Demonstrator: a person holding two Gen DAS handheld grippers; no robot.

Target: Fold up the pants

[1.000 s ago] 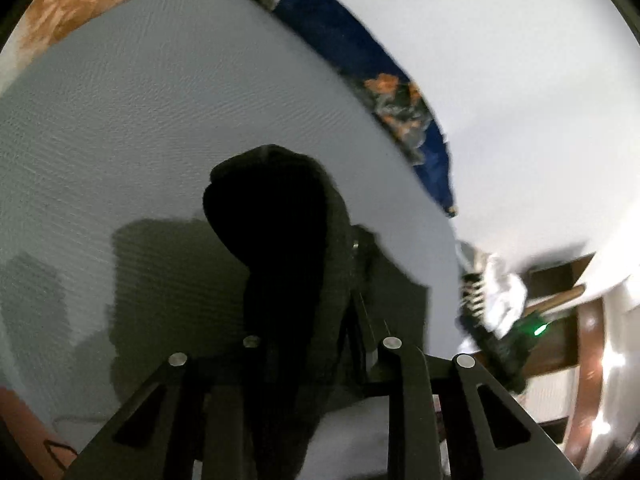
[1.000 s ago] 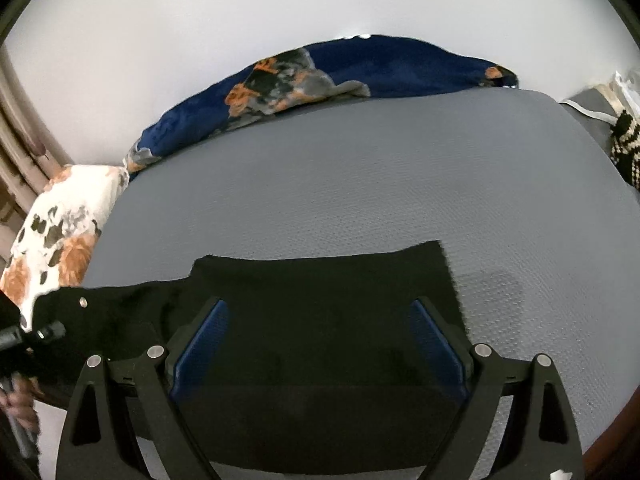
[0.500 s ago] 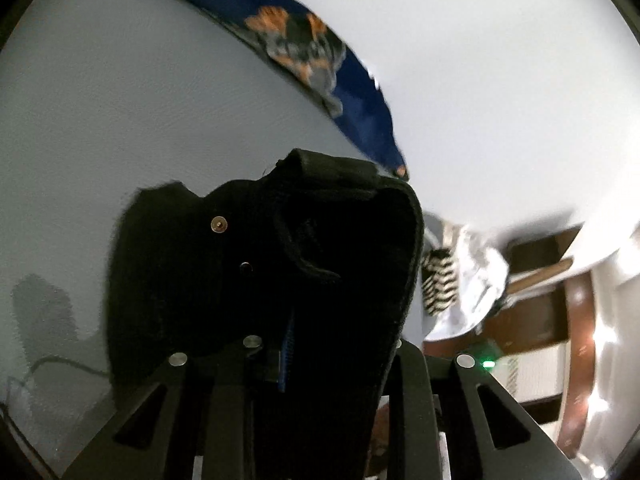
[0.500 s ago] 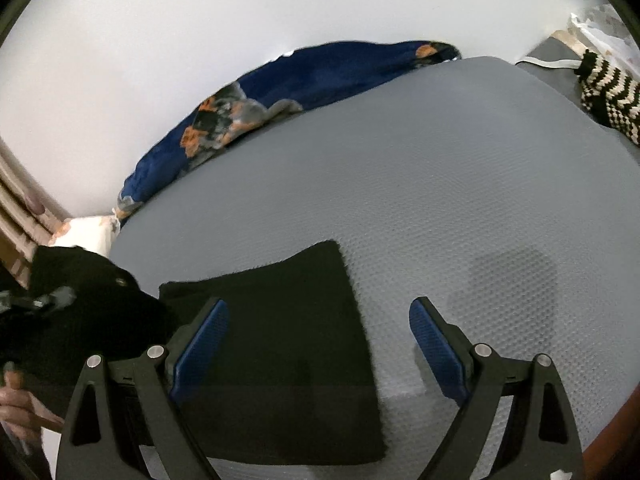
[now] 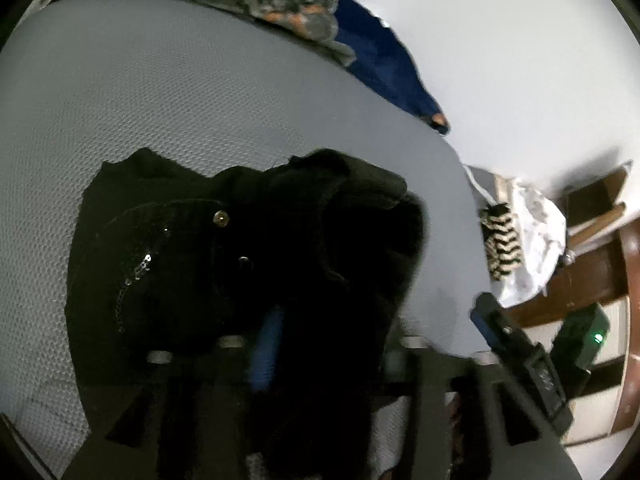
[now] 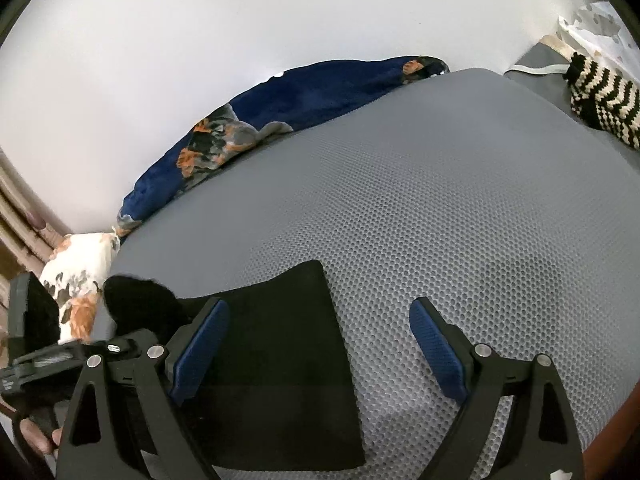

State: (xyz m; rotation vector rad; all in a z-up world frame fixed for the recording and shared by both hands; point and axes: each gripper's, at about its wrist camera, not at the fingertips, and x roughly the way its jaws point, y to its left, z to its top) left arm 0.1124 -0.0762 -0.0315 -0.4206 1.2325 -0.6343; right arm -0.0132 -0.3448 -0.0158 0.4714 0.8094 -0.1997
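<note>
In the left wrist view, a bunched waistband of the black pants (image 5: 248, 264) is seen clamped in the left gripper (image 5: 320, 344); its rivet and sequins are shown only here. In the right wrist view, the pants (image 6: 280, 344) are seen lying flat on the grey bed (image 6: 420, 208), with the right gripper (image 6: 320, 344) spread wide and holding nothing.

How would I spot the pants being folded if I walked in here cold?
Find the grey mesh-textured mattress against the white wall. On its near side lie the black pants, partly bunched in the left gripper. They are the only plain black fabric; the blue floral blanket and striped knit are patterned.
</note>
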